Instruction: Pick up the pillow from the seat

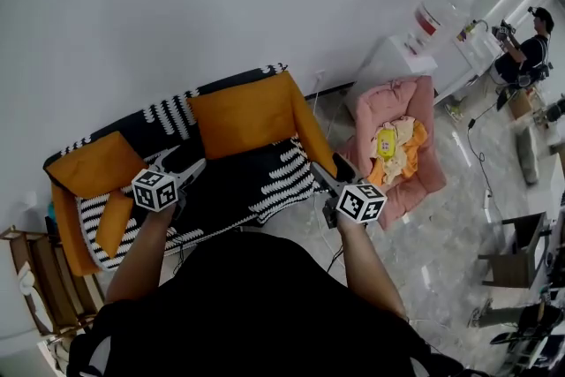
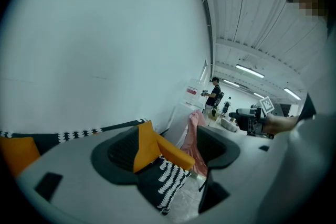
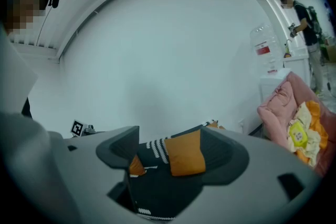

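Head view shows both tools held out over the seat [image 1: 231, 190], a black-and-white patterned sofa with orange cushions. The orange pillow [image 1: 243, 115] leans upright against the middle of the backrest, well ahead of both tools. The left gripper [image 1: 187, 165] and the right gripper [image 1: 320, 175] are each released. In the left gripper view the fingers [image 2: 123, 153] stand wide apart, with only the far pillow [image 2: 143, 145] and the orange armrest [image 2: 176, 153] framed between them. In the right gripper view the fingers [image 3: 227, 150] are likewise spread, and the pillow [image 3: 185, 153] shows through the gap but touches neither pad. The step in hand looks like the approach. To do it well, I would bring the grippers in from opposite sides of the pillow, pointing slightly down. I would close on its soft side edges rather than the flat face, since a plump cushion will squash and may slip from a shallow bite. Lifting both sides together should stop it sagging or dragging on the second orange cushion [image 1: 95, 163] at the left end. As for containers, a pink lounger [image 1: 393, 97] beside the sofa cradles a heap of cream and orange cloth [image 1: 408, 150]. A small yellow item [image 1: 386, 143] lies on top, probably a packet or toy, though it is too small to say.
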{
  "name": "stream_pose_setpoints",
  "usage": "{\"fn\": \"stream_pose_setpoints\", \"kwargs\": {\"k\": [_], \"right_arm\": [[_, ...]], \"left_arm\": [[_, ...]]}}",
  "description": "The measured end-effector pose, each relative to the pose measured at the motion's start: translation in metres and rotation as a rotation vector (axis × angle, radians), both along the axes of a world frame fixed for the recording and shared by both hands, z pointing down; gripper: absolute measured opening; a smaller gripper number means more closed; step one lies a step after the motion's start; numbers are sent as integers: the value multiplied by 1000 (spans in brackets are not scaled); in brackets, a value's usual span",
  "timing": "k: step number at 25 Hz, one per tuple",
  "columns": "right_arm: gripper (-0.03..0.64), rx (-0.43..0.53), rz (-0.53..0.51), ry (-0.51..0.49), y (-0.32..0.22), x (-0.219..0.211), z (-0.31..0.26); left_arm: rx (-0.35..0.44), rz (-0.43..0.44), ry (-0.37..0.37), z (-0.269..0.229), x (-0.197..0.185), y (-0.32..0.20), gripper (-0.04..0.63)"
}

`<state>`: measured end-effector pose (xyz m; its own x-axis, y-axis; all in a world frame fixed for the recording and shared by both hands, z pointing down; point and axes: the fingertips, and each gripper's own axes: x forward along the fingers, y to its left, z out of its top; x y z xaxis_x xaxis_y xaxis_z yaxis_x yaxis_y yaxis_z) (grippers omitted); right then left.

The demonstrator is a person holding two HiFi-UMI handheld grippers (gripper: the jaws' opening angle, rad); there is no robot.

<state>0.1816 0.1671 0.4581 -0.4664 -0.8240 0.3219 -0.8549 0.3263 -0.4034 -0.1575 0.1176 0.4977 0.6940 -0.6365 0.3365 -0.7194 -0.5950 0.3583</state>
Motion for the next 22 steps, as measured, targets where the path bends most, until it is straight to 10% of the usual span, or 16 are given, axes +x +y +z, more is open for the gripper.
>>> {"fn": "stream_pose_setpoints", "kwargs": {"k": [22], "right_arm": [[356,-2,52,51,-71,-36,2]], "left_arm": [[-12,61,20,10,-27,-88,339]]}}
